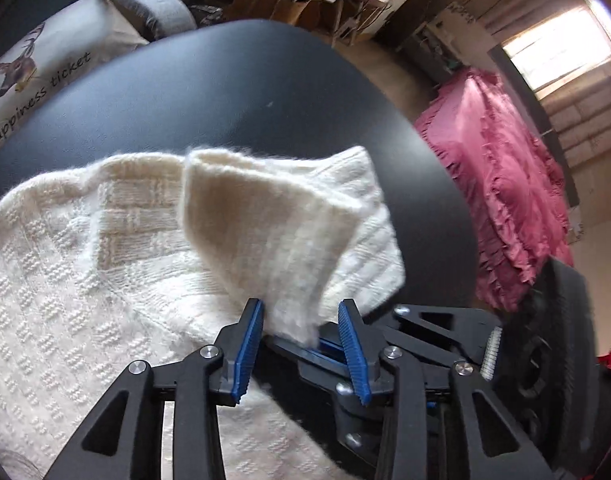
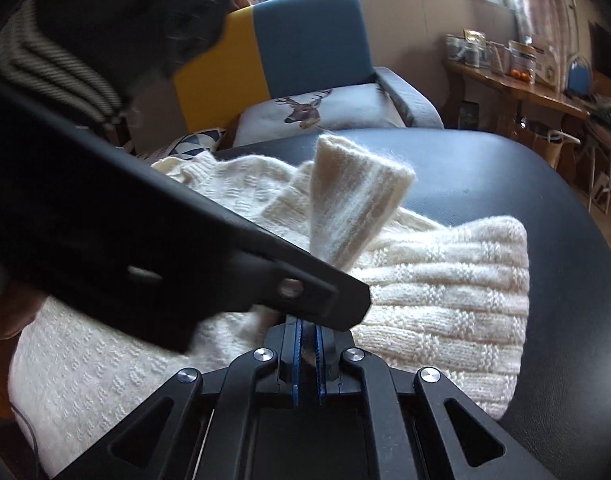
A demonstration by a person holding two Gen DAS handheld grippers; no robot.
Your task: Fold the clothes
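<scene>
Cream knit sweater (image 1: 85, 264) lies spread on the dark surface (image 1: 225, 92), ribbed sleeve cuff (image 1: 281, 216) lifted above the body. Left claw (image 1: 301, 320) points forward and slightly down, blue pads (image 1: 247, 348) apart, cuff end hanging between them without a firm pinch (open). Right claw (image 2: 308, 344) is level over the sweater's near edge, pads almost together with a sliver of something between; cannot tell what it grips. The left tool's black body (image 2: 145, 248) crosses the right view diagonally.
</scene>
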